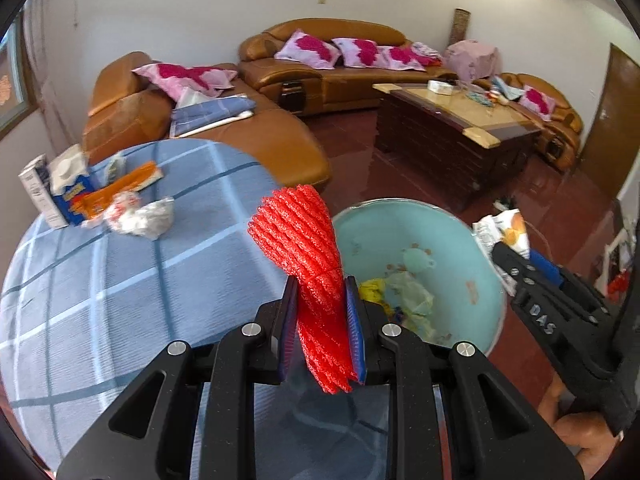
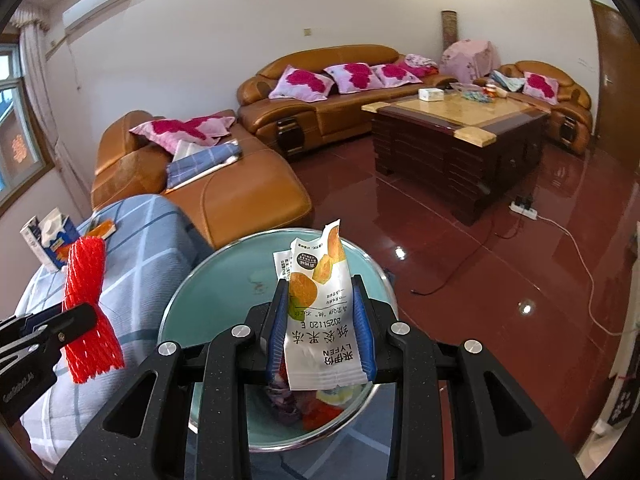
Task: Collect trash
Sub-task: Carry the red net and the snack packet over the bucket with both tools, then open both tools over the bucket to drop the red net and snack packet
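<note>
My left gripper [image 1: 322, 292] is shut on a red foam net sleeve [image 1: 304, 240], held just left of the pale blue trash bin [image 1: 472, 264], over the edge of the blue checked table [image 1: 120, 288]. The same red sleeve [image 2: 86, 304] and left gripper [image 2: 60, 330] show at the left of the right wrist view. My right gripper [image 2: 320, 284] is shut on a white snack wrapper [image 2: 320, 312] with orange fruit print, above the bin [image 2: 200, 308]. Inside the bin lie yellow, green and red scraps. The wrapper [image 1: 504, 232] and right gripper [image 1: 516, 264] appear beyond the bin's right rim.
More litter sits at the table's far left: cartons [image 1: 38, 192], an orange packet [image 1: 120, 188], crumpled white wrapping [image 1: 140, 212]. Brown leather sofas [image 1: 328, 76] with pink cushions, a dark coffee table [image 1: 452, 136], and a power strip with cords [image 2: 524, 210] on the red floor.
</note>
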### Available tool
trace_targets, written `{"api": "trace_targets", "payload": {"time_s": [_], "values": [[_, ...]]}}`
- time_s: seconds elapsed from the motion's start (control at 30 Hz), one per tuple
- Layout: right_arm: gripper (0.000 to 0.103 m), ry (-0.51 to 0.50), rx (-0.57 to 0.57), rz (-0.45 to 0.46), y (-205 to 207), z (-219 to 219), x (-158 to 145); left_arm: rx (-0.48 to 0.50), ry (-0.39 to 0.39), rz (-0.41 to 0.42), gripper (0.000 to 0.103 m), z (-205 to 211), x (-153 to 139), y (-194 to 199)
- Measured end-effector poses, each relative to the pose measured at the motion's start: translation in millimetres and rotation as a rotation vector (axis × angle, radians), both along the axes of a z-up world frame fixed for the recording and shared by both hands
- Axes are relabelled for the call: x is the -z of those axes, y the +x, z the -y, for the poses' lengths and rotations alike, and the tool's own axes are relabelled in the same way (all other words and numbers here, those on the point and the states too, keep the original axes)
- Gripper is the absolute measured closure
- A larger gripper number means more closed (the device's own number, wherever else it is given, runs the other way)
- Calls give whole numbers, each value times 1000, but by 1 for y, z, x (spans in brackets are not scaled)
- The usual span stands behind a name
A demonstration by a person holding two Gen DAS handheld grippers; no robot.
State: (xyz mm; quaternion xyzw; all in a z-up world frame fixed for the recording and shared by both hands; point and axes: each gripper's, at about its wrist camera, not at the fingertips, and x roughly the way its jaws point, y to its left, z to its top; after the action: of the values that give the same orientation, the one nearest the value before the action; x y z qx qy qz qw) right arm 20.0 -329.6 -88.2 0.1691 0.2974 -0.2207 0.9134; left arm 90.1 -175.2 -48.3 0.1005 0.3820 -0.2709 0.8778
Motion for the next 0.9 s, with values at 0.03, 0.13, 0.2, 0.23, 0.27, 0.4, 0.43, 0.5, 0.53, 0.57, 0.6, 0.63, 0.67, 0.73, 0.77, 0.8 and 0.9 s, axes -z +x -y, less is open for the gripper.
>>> {"api": "trace_targets", "payload": {"time_s": [0.03,0.13,0.2,0.23,0.27,0.4,0.43,0.5,0.53,0.57,0.6,0.63,0.67,0.73,0.77,0.8,0.9], "values": [[72,3,7,-1,0,2,1,13,-7,-5,80,4,0,0],[72,16,23,-6,1,7,4,28,-6,-11,80,13,4,2],[72,17,27,-11,3,9,6,33,1,-18,80,20,7,4],[72,17,28,-14,3,9,8,32,5,-21,80,23,9,6],[72,15,30,-18,4,10,9,33,9,-23,80,26,10,7],[72,20,45,-31,5,15,15,47,35,-39,80,42,21,13],[72,23,48,-32,4,16,16,56,37,-44,80,46,23,13],[72,22,58,-37,4,18,18,68,45,-45,80,53,26,13],[72,23,61,-42,4,19,20,73,49,-47,80,57,27,14],[72,24,62,-45,4,21,21,77,50,-52,80,60,29,16],[72,25,64,-52,5,22,23,80,51,-57,80,63,31,16],[72,26,67,-57,5,22,25,83,53,-62,80,65,32,18],[72,32,68,-63,6,23,27,83,56,-65,80,67,34,18],[72,41,67,-68,7,23,29,86,68,-70,79,71,39,19],[72,40,65,-70,8,23,29,88,72,-71,79,73,41,19],[72,39,62,-72,9,23,30,89,76,-71,79,74,42,19],[72,42,55,-81,12,23,33,80,100,-73,77,77,48,20]]}}
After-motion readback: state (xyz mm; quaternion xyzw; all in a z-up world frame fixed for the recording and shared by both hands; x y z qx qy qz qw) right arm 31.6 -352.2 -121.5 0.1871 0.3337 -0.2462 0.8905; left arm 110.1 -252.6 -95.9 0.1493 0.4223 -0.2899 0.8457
